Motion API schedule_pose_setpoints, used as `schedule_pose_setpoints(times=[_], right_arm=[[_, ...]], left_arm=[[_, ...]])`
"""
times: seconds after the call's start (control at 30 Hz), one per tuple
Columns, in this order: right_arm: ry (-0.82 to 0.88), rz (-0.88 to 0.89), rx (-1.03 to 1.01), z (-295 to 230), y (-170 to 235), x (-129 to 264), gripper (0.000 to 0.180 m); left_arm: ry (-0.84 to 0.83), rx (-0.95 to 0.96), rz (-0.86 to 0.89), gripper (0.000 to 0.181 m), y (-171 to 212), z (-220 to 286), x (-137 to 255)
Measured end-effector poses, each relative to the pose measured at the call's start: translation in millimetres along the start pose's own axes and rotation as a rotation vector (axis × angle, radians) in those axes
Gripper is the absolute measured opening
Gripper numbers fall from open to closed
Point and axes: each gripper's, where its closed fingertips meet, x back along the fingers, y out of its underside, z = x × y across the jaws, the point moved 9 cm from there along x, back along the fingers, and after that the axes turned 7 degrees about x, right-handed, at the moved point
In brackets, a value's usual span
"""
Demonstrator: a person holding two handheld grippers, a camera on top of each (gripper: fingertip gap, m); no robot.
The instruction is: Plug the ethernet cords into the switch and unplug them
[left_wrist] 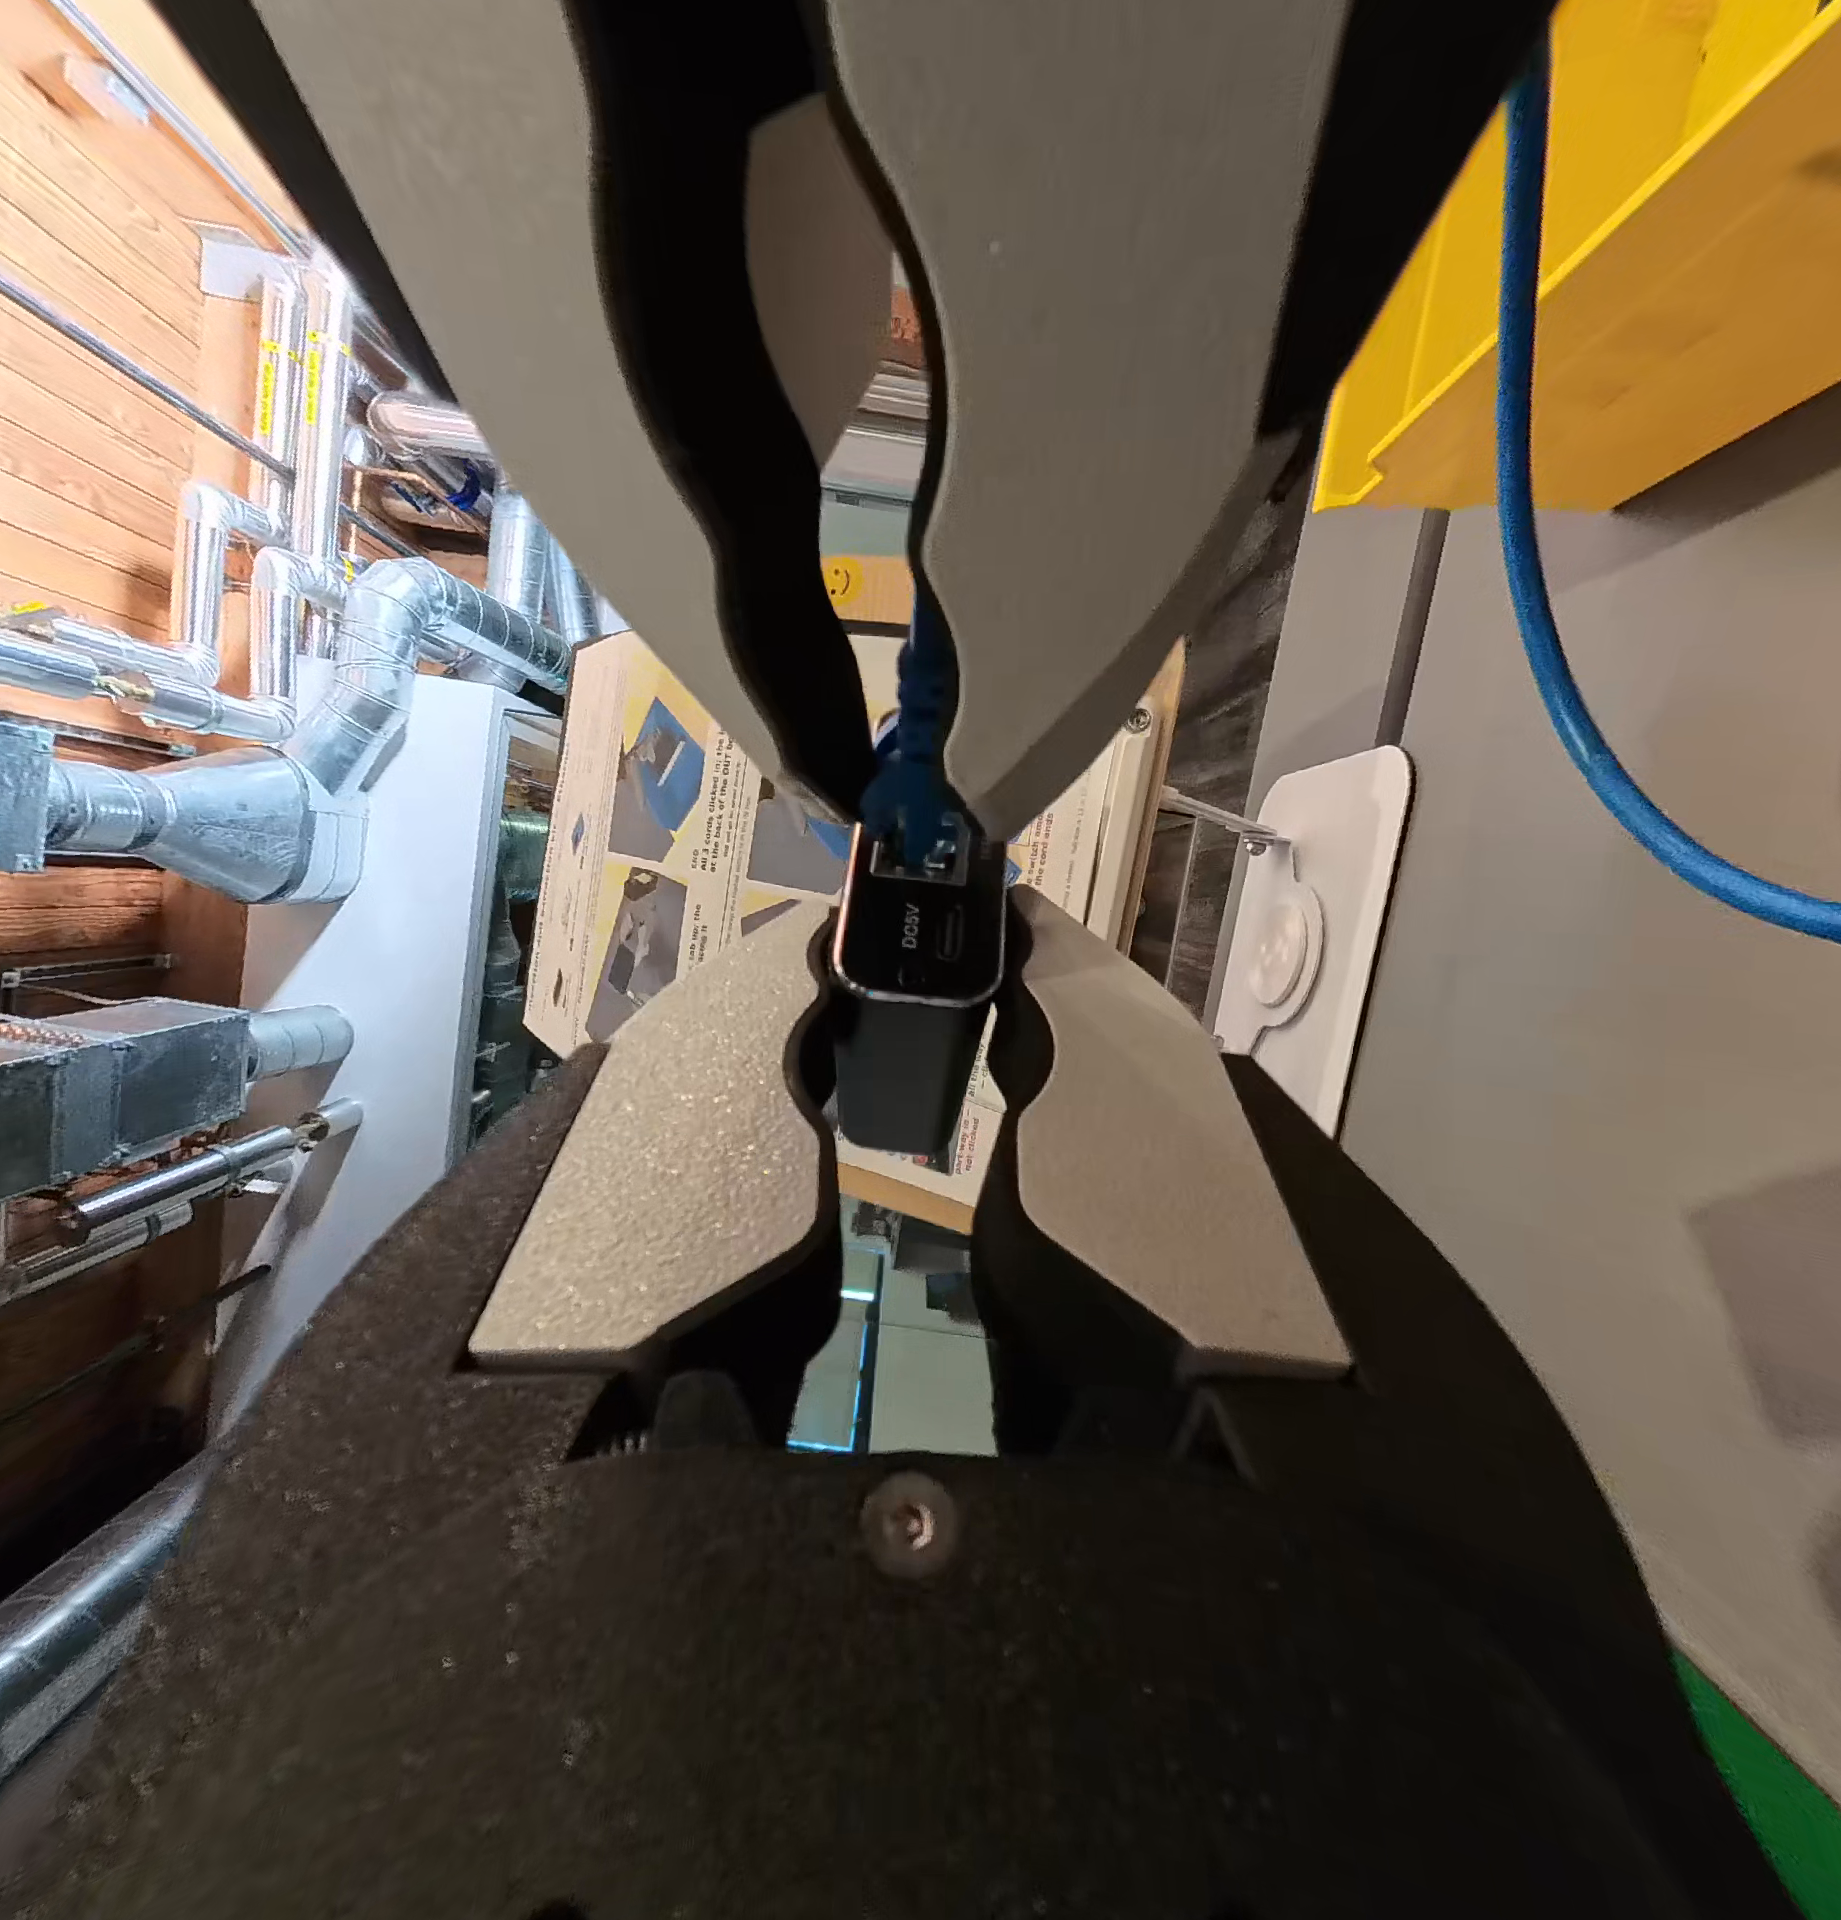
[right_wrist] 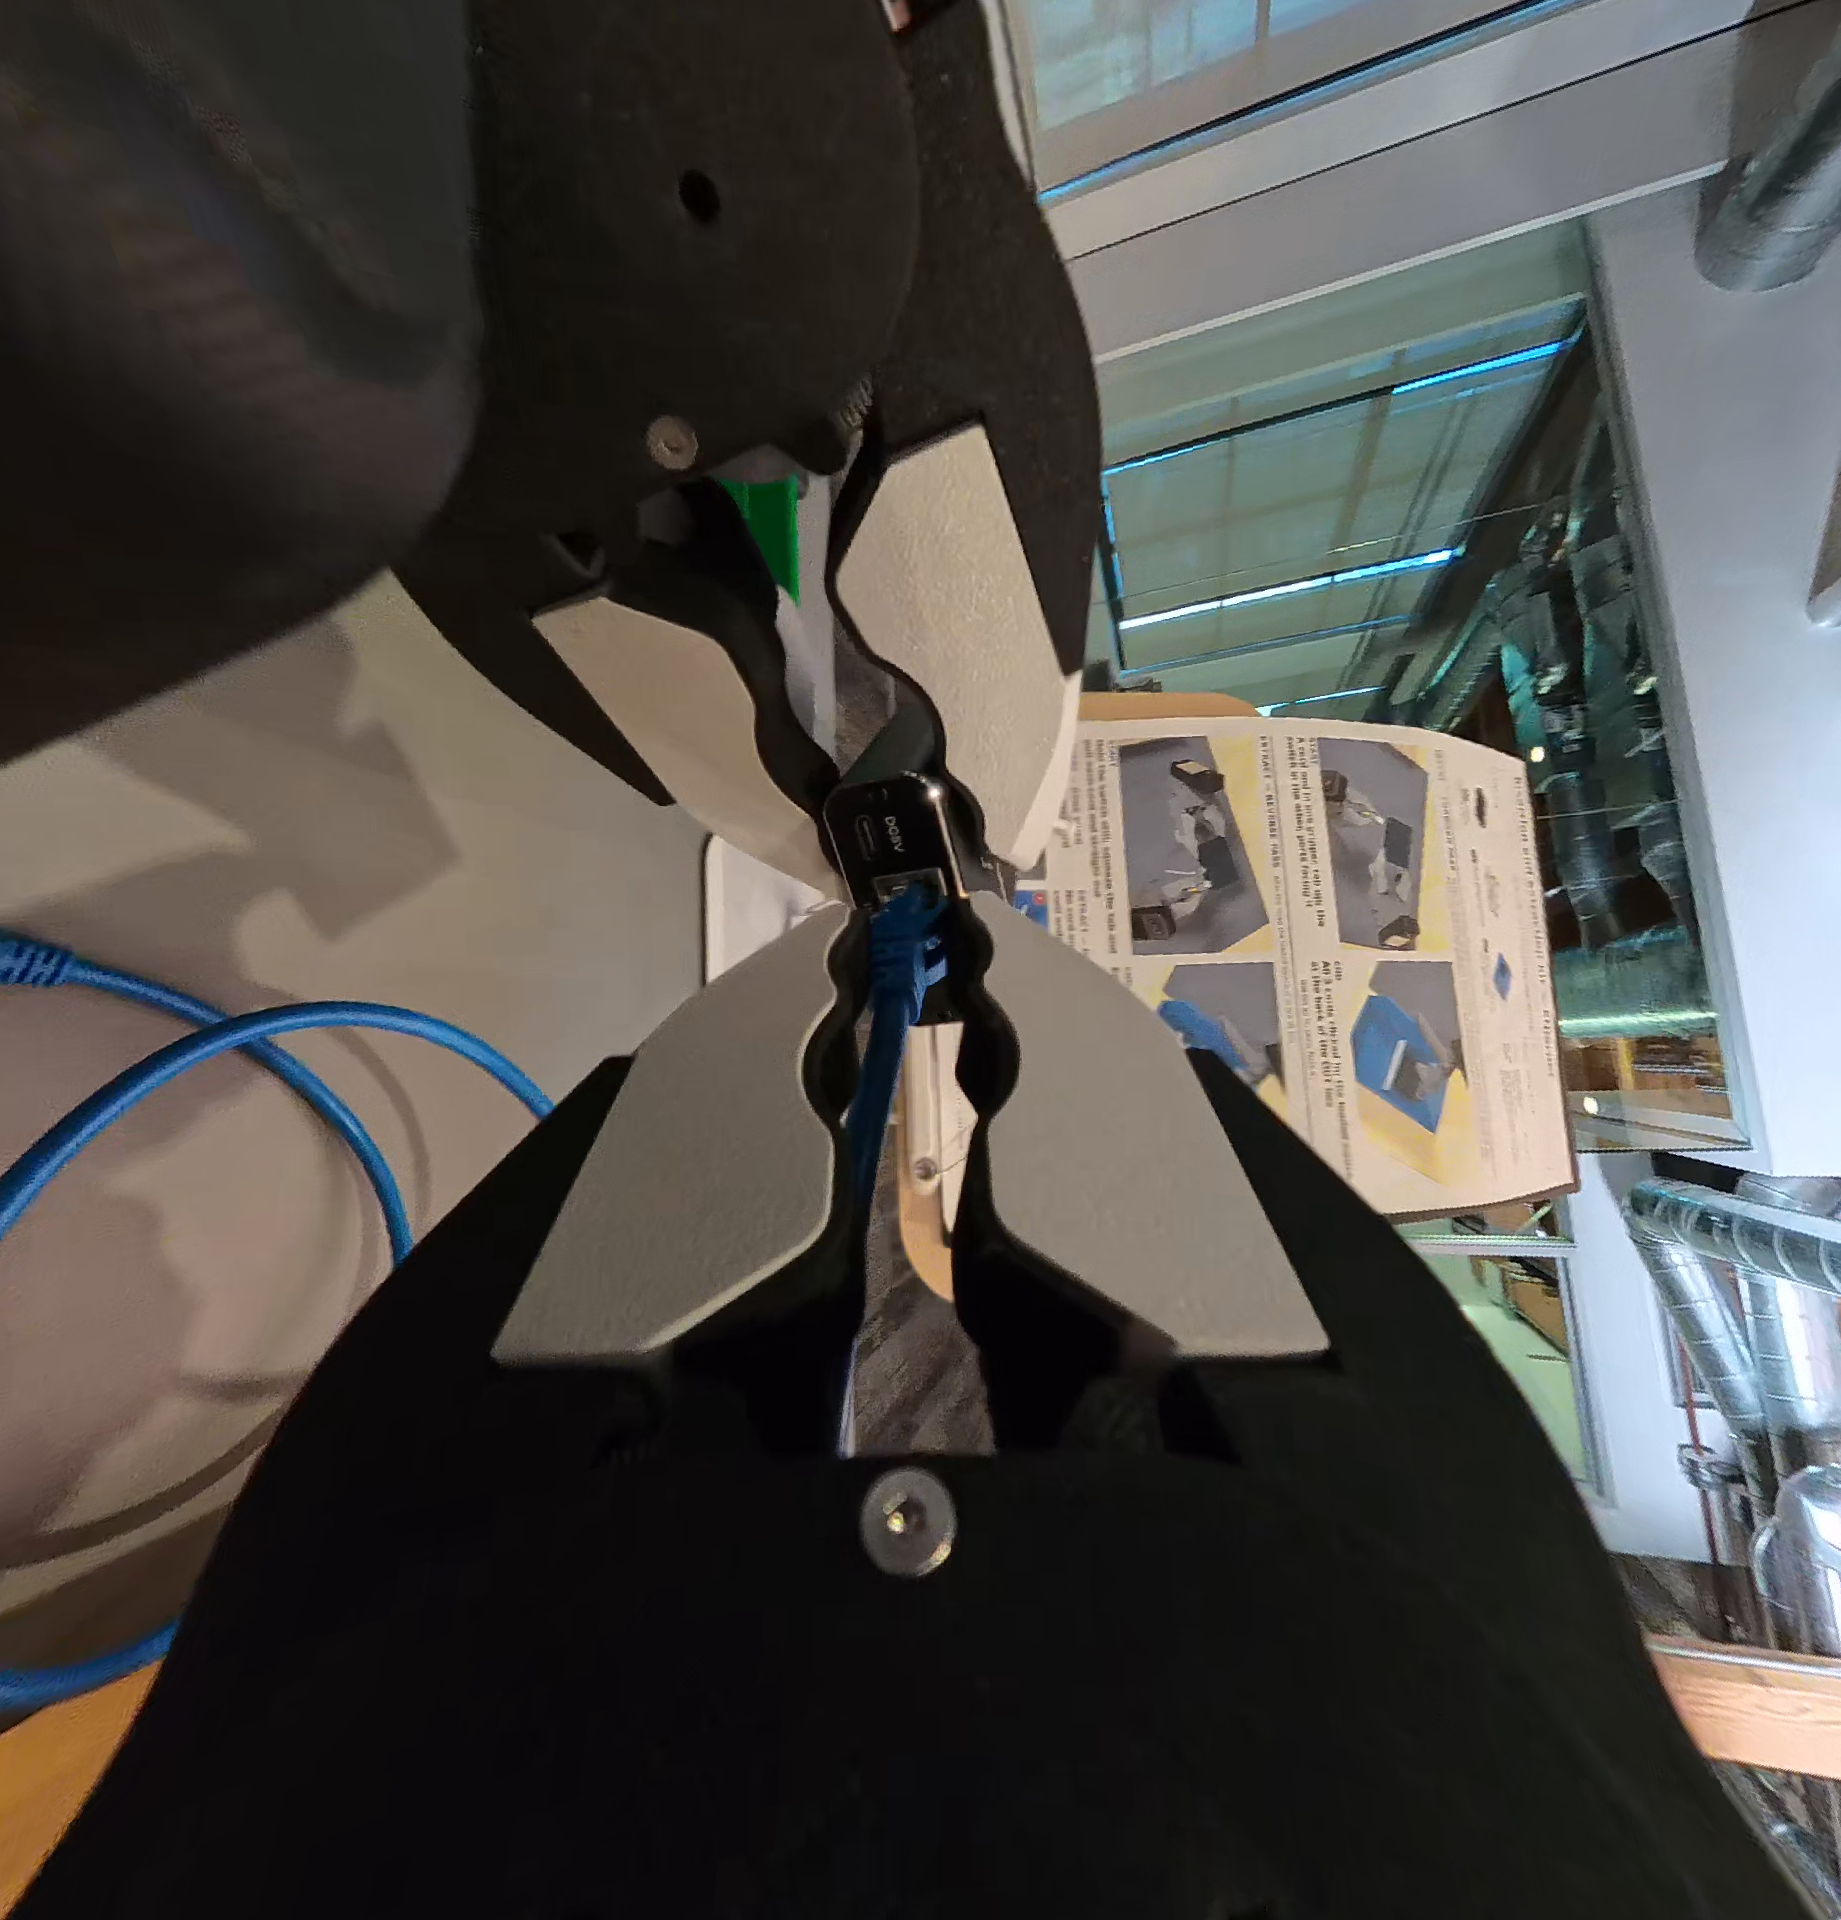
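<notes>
A small black switch is clamped between the fingers of my left gripper, held up off the table. My right gripper faces it from the opposite side. It is shut on the blue ethernet cord just behind its plug. The plug sits in the switch's port. In the right wrist view my right gripper pinches the blue cord, and my left gripper holds the switch. The cord trails back between the right fingers.
Loose blue cords loop on the grey table, one with a free plug. A printed instruction sheet stands behind. A yellow bin and a white plate are nearby. Silver pipes line the wall.
</notes>
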Motion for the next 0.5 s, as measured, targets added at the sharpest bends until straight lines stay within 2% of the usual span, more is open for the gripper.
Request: schedule_pose_setpoints(times=[0.03, 0.5], right_arm=[[-0.017, 0.000, -0.006, -1, 0, 0, 0.016], [-0.240, -0.050, -0.106, -5, 12, 4, 0.017]], left_arm=[[-0.001, -0.011, -0.008, 0.025, 0, 1, -1], [0.192, 0.050, 0.016, 0.026, -4, 17, -8]])
